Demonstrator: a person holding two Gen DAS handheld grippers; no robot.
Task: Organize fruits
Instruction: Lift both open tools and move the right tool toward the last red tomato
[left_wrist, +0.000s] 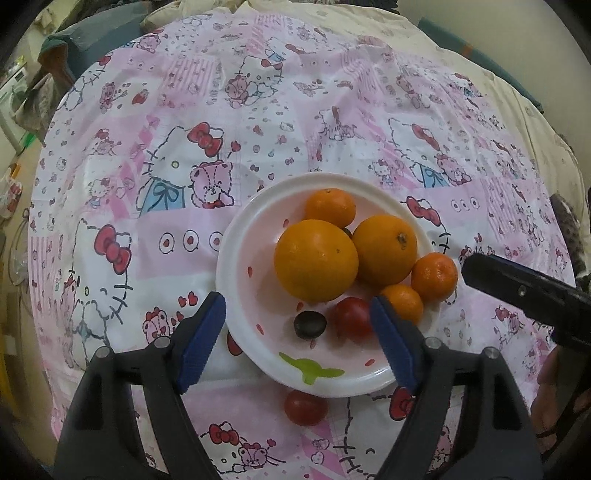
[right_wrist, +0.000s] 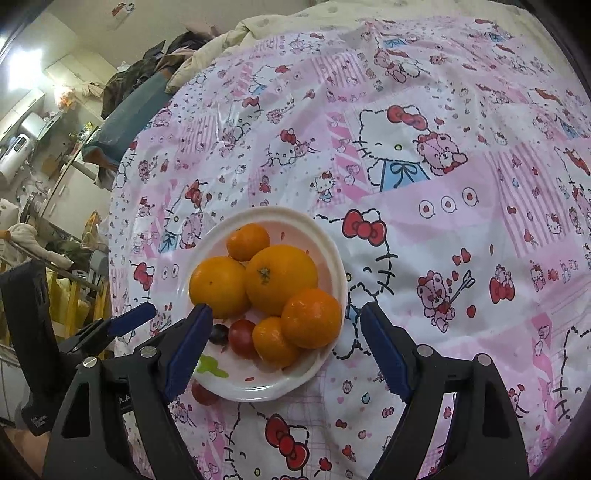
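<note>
Nearest in the left wrist view, the left gripper (left_wrist: 297, 332) hangs with its blue-padded jaws spread wide and nothing between them; it hovers over the near part of a white plate (left_wrist: 236, 236). Just below the plate's near rim, a red cherry tomato (left_wrist: 306, 407) lies alone on the pink cartoon-cat tablecloth (left_wrist: 177, 122).

On the plate's near side sit a small dark fruit (left_wrist: 309, 324), possibly a grape, and a second red tomato (left_wrist: 352, 316) beside it. Behind these, two large oranges (left_wrist: 316, 260) (left_wrist: 385, 249) rest touching each other. Three small mandarins (left_wrist: 402, 302) (left_wrist: 434, 277) (left_wrist: 330, 207) ring them, two at the right edge and one at the far side.

In the right wrist view, the right gripper (right_wrist: 286, 345) is likewise wide open and holds nothing, poised above the plate's near right edge.

Beyond the cloth, cream bedding (left_wrist: 369, 22) lies rumpled.
</note>
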